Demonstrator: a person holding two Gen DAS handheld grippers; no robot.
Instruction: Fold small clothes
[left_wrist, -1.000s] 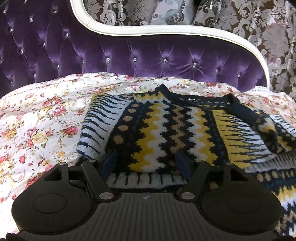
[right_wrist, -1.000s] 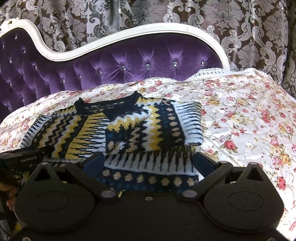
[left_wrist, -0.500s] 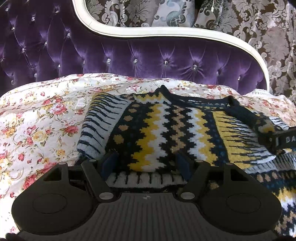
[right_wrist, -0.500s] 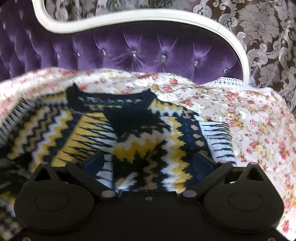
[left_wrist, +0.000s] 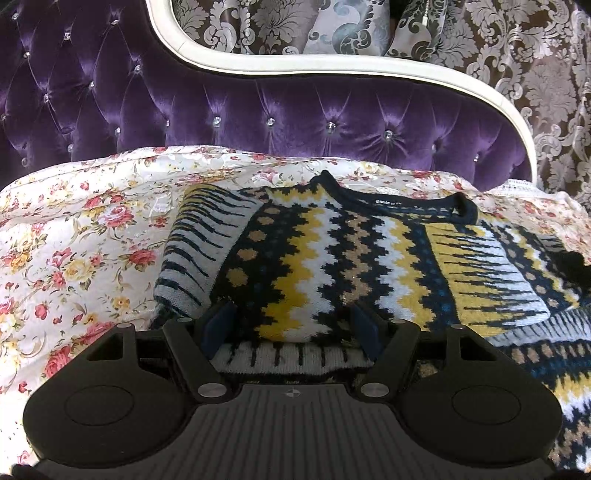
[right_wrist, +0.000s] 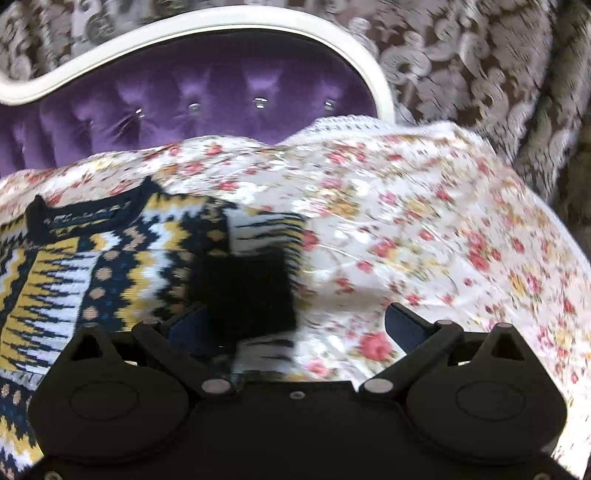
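1. Left wrist view: one patterned sweater (left_wrist: 332, 258) lies on the flowered bedspread (left_wrist: 74, 240), its collar toward the purple headboard (left_wrist: 295, 114) at the head edge of the bed. One sleeve (left_wrist: 199, 254) is already folded in over the body on the near-left side, and another folded panel lies across the right part, so the side folds look done. The bottom hem seems turned up under the left gripper (left_wrist: 293, 328), though how far is unclear. What I judge is left: bringing the lower part up to the collar and squaring the stack.

2. Same view, the left fingers (left_wrist: 218, 325) are spread apart, with knit between them but not pinched, so nothing is gripped.

3. Right wrist view, blurred: the same single sweater (right_wrist: 92, 266) lies left of centre, with its right side ending near the middle of the bed. A dark square patch (right_wrist: 247, 291) sits on its edge; I cannot tell what it is.

4. The right gripper (right_wrist: 295, 321) is over the sweater's right edge, its fingers (right_wrist: 406, 325) wide apart and empty.

5. Count: one sweater, one bedspread, one headboard, two grippers.
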